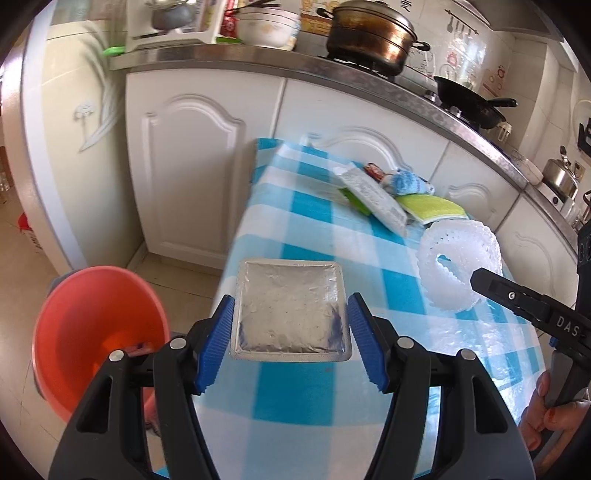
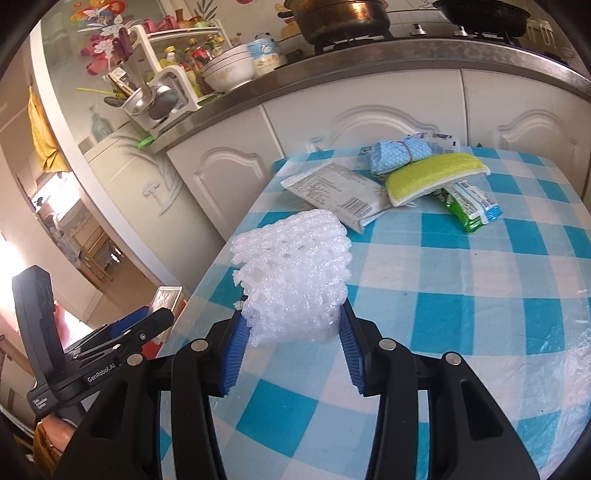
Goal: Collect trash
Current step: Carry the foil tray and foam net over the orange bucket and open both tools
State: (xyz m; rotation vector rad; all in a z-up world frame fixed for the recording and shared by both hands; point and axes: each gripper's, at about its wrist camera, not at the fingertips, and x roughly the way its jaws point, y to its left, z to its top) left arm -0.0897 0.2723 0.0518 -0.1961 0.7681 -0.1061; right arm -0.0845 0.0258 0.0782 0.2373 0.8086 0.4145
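My left gripper (image 1: 291, 314) is shut on a square silver foil packet (image 1: 290, 308), held above the left edge of the blue-and-white checked table (image 1: 295, 391). An orange bin (image 1: 96, 332) stands on the floor to the left of it. My right gripper (image 2: 291, 321) is shut on a white foam fruit net (image 2: 295, 273), held just above the table; the net also shows in the left wrist view (image 1: 461, 262). At the table's far end lie a grey-white wrapper (image 2: 332, 192), a yellow-green sponge (image 2: 432, 177), a blue cloth bundle (image 2: 399, 153) and a green snack packet (image 2: 469, 206).
White kitchen cabinets (image 1: 192, 166) and a steel counter (image 1: 369, 70) run behind the table, carrying a pot (image 1: 369, 33), a black pan (image 1: 469, 99), bowls (image 1: 266, 26) and a rack. A white fridge (image 1: 66, 129) stands left of the bin.
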